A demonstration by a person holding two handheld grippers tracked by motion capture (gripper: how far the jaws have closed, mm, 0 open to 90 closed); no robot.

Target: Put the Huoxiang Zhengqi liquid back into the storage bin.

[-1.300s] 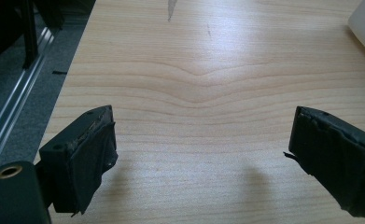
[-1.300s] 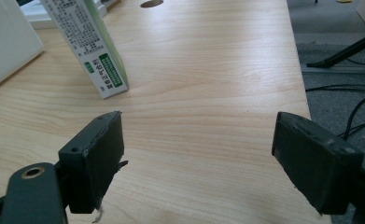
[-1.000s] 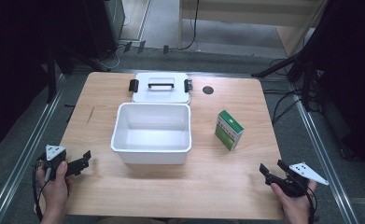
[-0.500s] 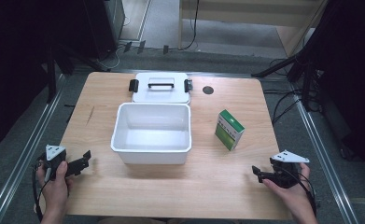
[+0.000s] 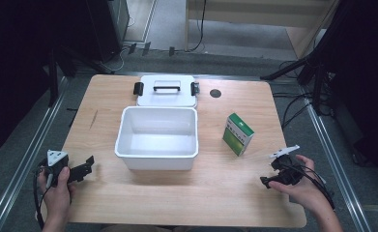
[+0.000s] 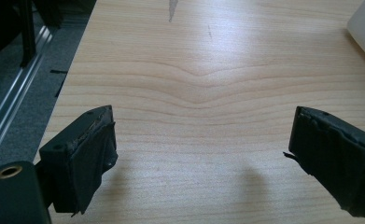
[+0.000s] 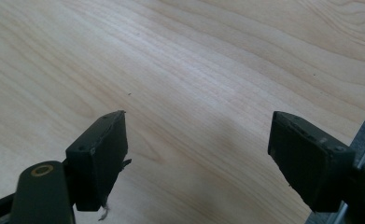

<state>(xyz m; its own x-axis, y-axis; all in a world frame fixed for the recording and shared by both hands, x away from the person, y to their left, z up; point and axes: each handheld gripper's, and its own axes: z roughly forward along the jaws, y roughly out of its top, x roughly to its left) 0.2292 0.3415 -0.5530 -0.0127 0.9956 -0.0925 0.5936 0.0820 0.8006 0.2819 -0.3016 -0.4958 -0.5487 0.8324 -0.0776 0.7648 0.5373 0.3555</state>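
Counter: pale wood grain, matt, smooth. Tub at centre and lid by far edge: white glossy plastic. Box: green printed cardboard. Jaws: matt black, frayed padding.

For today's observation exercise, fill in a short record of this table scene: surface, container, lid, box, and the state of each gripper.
surface: wooden table
container: white bin, open, nothing inside
lid: white lid with black handle, flat behind the bin
box: green box, upright, right of the bin
left gripper: jaws open, nothing between them, near the table's left edge
right gripper: jaws open, nothing between them, in front of the box
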